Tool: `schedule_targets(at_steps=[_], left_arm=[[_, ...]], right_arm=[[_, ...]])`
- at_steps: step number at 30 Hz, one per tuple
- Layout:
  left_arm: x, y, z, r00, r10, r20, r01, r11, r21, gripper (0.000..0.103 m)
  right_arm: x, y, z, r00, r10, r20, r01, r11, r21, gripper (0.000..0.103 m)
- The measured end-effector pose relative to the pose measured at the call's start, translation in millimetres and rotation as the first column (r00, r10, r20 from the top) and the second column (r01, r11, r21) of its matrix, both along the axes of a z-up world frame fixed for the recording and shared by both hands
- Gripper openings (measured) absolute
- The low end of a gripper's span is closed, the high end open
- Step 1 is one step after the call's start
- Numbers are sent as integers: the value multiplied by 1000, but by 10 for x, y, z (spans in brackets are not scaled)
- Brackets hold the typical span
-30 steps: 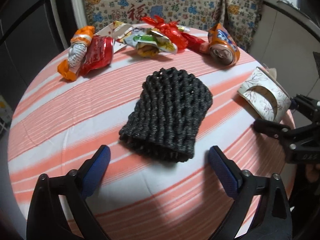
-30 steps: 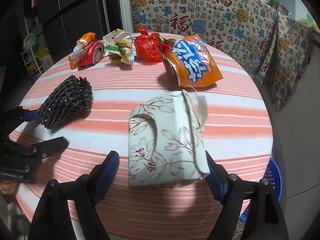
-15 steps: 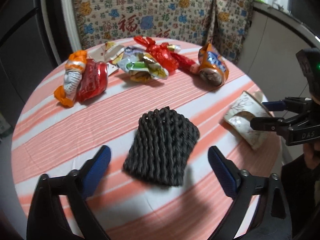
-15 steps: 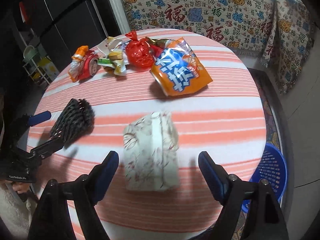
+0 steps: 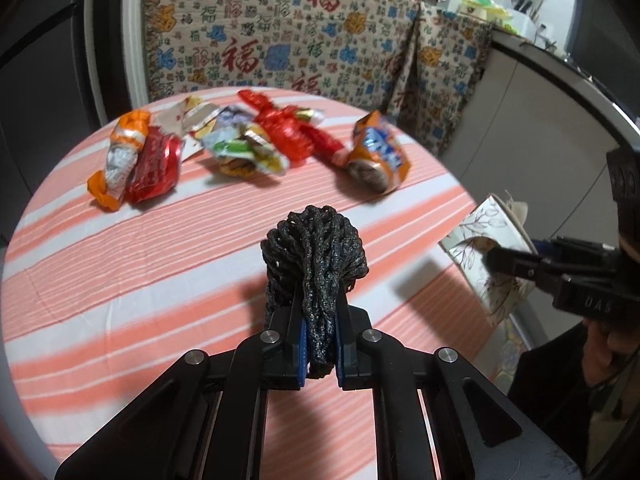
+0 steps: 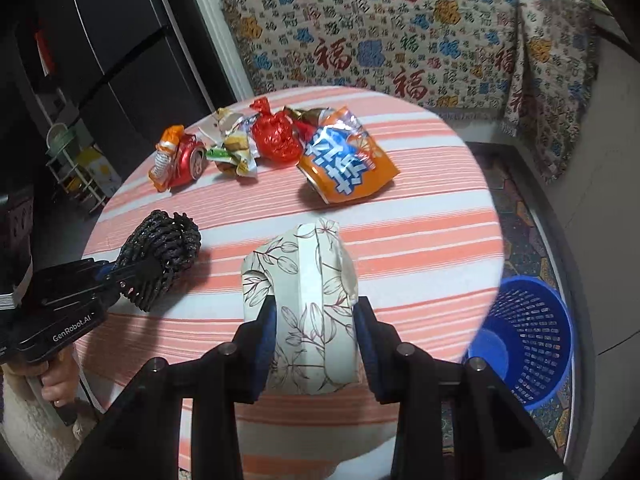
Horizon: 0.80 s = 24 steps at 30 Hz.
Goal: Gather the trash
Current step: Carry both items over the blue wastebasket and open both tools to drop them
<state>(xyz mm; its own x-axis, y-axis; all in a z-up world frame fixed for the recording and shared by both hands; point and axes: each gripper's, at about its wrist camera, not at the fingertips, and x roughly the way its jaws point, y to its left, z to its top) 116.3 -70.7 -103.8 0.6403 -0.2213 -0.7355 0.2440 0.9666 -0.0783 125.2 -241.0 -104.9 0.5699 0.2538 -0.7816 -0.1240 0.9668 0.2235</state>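
Observation:
My left gripper [image 5: 320, 344] is shut on a black foam net sleeve [image 5: 316, 256], squeezed flat and held above the striped round table [image 5: 120, 264]; it also shows in the right wrist view [image 6: 160, 256]. My right gripper [image 6: 314, 336] is shut on a white floral paper box [image 6: 308, 288], lifted near the table's right edge; the box shows in the left wrist view [image 5: 480, 248]. Loose trash lies at the far side: an orange snack bag [image 6: 344, 164], a red plastic bag [image 6: 276, 136], crumpled wrappers [image 6: 234, 152] and a red can with an orange wrapper [image 6: 180, 156].
A blue perforated waste basket [image 6: 524, 336] stands on the floor to the right of the table. A patterned cloth [image 6: 400, 32] hangs behind the table. A dark fridge [image 6: 100, 40] is at the left.
Both grippers have closed: the left on the net sleeve, the right on the floral box. Both items are lifted off the table.

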Motion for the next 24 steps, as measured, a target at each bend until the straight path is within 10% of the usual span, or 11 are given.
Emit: schedule_targets(at_steps=[24], left_arm=[[204, -2411, 61, 924, -383, -12, 381, 921, -84, 8]], right_arm=[[-560, -1910, 105, 895, -443, 56, 446, 890, -93, 38]])
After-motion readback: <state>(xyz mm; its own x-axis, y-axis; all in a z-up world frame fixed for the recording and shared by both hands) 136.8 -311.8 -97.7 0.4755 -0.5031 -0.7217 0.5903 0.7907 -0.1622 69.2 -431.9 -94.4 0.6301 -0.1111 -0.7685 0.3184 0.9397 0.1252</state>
